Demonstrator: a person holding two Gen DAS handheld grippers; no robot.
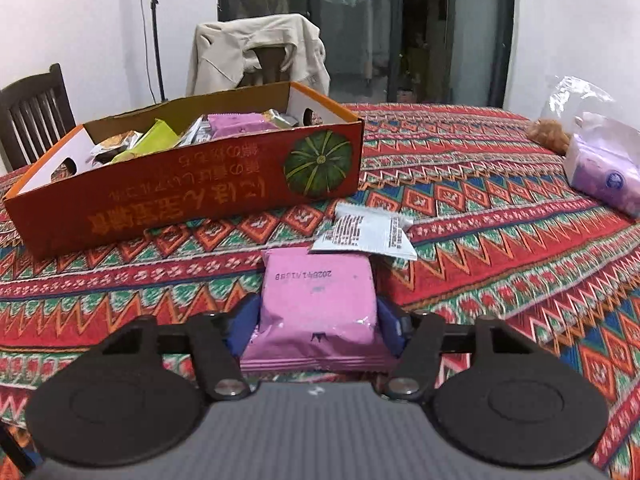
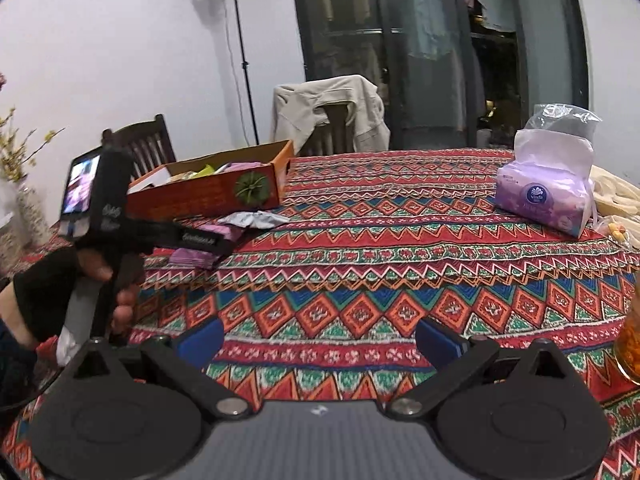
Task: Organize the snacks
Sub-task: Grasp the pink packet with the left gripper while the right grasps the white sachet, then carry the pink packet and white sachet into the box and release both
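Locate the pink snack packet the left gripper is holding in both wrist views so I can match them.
Left wrist: the pink snack packet sits bottom centre, clamped in the left gripper.
Right wrist: the same packet shows at mid left, largely hidden under that gripper's fingers.
Shared landmark: the orange pumpkin box behind the packet in both views.

Snack box (image 1: 192,184) on table's left, two packets (image 1: 318,300) before it, tissues (image 1: 604,176) right.

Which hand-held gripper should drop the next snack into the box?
Left: the left hand-held gripper already clamps the pink snack packet near the cardboard box; the right hand-held gripper is open, empty.
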